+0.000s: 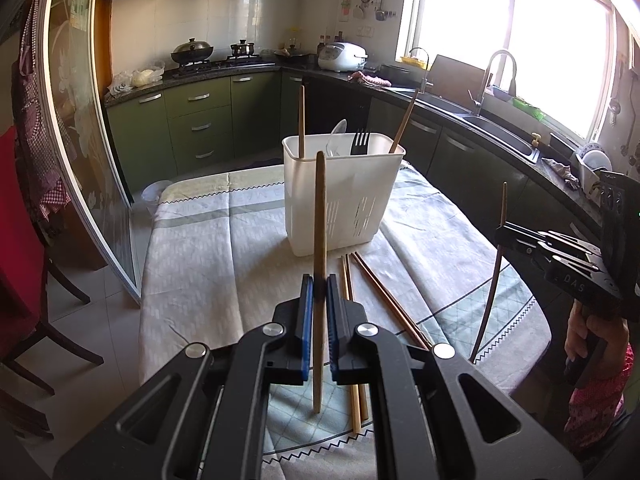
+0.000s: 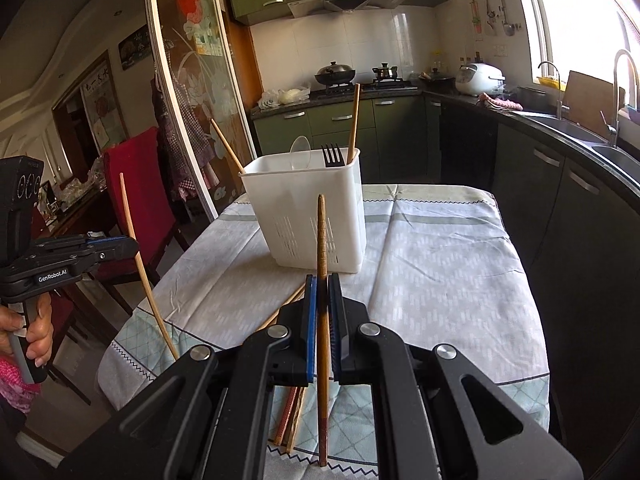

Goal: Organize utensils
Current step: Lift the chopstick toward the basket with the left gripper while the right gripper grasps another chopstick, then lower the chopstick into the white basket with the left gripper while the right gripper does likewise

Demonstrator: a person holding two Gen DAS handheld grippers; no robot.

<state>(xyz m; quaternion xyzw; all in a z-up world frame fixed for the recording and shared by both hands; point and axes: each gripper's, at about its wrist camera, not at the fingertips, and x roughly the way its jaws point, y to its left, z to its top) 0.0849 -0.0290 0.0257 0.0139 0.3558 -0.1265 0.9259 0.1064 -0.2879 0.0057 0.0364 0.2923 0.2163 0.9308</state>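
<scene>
The table (image 1: pixel 192 248), under a pale patterned cloth, carries a white holder (image 1: pixel 340 196) toward its far side, standing upright with two chopsticks, a black fork (image 1: pixel 360 142) and a clear spoon already leaning inside. It lies straight ahead of both grippers, beyond their tips and a little higher than where they grip.

The left gripper (image 1: pixel 320 292) has its fingers pinched tight on a light chopstick (image 1: pixel 320 240), held near its middle and standing almost upright, the top end crossing the front wall of the holder in that view. The right gripper (image 2: pixel 322 292) is likewise clamped on a darker, ridged chopstick (image 2: pixel 322 240), also near upright.

Both sticks already stand the way the holder wants them, so the drop should only need a lift over the rim. Neither hand looks clearly nearer.

A few loose chopsticks (image 1: pixel 372 280) lie flat on the cloth between the grippers and the holder, pointing roughly toward it.
</scene>
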